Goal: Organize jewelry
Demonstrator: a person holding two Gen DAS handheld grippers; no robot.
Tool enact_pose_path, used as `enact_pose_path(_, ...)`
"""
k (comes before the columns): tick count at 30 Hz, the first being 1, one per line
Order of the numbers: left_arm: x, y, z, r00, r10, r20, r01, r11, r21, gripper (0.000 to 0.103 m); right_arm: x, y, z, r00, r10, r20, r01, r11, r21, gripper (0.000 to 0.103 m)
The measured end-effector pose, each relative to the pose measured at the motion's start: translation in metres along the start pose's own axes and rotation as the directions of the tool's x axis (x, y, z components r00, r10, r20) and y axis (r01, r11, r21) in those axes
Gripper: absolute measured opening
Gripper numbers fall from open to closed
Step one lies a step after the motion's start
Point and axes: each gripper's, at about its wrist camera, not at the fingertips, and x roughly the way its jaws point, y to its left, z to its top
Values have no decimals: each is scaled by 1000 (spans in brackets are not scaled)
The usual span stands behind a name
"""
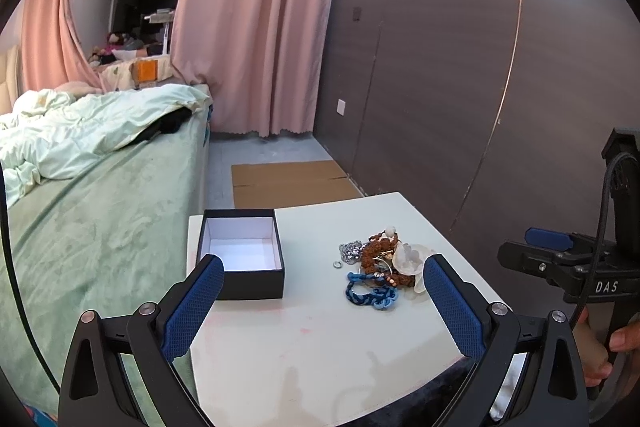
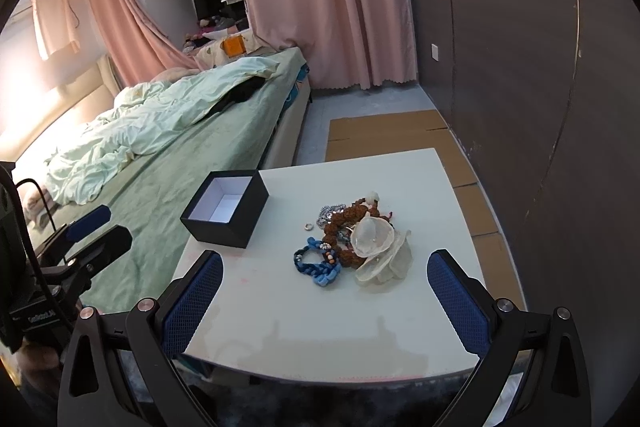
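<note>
An open black box point(image 1: 241, 254) point(image 2: 226, 207) with a white inside stands empty at the left of a small white table point(image 1: 320, 339) point(image 2: 320, 323). A jewelry pile lies to its right: a blue braided bracelet point(image 1: 370, 295) point(image 2: 316, 265), brown bead strands point(image 1: 378, 251) point(image 2: 340, 227), a silver chain point(image 1: 350, 251) point(image 2: 327, 213), a small ring point(image 1: 337, 265) point(image 2: 308, 226) and translucent pouches point(image 1: 410, 261) point(image 2: 380, 247). My left gripper point(image 1: 322, 267) hovers open above the near table, empty. My right gripper point(image 2: 325, 261) is open too, near the front edge, holding nothing.
A bed point(image 1: 88, 219) point(image 2: 160, 131) with a pale green cover runs along the table's left side. Flattened cardboard point(image 1: 288, 183) point(image 2: 400, 135) lies on the floor beyond. A dark wall panel point(image 1: 460, 87) rises to the right. A hand point(image 1: 624, 339) holds the other gripper's handle.
</note>
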Motion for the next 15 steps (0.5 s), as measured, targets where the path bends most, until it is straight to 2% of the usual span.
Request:
enact_pose_path(4,8,1,3,1000,-11,-16,10,1000,-23,100,3,-5,1,1000,-12,-10,12,1000,8,103)
enact_pose_path(8,17,1,7,999,-23,-32,21,999,-47,97,8,-17,4,1000,5,-28,-3,998,63,100)
enact_pose_path(11,30,0,8,997,-30,-67,26,998,-61,86,14,-31,7,999,10,-44,-4,992,128,95)
enact_pose_path(13,40,1,7,994,-48,-94,41,996,-73,78,21,-42,9,998,27,-59,-16,984,179,84)
enact_pose_path(15,53,1,6,990,-64,-129,52,994,-92,74,30,-52,10,996,51,-76,-32,972,232,80)
